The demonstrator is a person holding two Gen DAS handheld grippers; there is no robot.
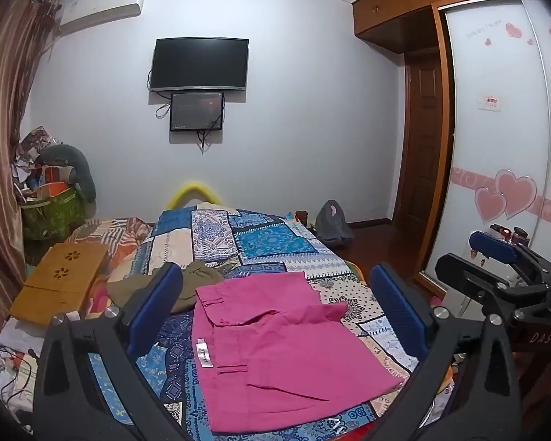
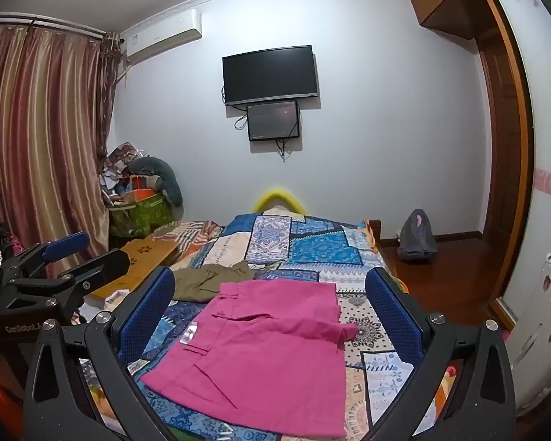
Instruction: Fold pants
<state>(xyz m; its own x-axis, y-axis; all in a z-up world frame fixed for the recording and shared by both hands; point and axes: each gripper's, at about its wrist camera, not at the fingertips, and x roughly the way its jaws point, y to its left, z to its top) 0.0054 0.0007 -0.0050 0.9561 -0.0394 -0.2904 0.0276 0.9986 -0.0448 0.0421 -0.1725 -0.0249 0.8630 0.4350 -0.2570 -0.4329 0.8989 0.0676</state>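
Observation:
Pink pants (image 1: 275, 349) lie folded flat on the patchwork bedspread (image 1: 260, 246), with a white label near the waistband at the left edge. They also show in the right wrist view (image 2: 264, 352). My left gripper (image 1: 275, 305) is open and empty, held above the pants with blue pads wide apart. My right gripper (image 2: 272, 308) is open and empty too, above the same pants. The right gripper shows at the right edge of the left wrist view (image 1: 496, 257), and the left gripper at the left edge of the right wrist view (image 2: 62, 257).
An olive garment (image 1: 187, 286) lies crumpled just beyond the pants. A wooden lap tray (image 1: 58, 283) sits on the bed's left side. A green bin of clutter (image 1: 51, 213) stands by the curtain. A grey backpack (image 1: 330, 224) sits on the floor by the wardrobe (image 1: 496, 147).

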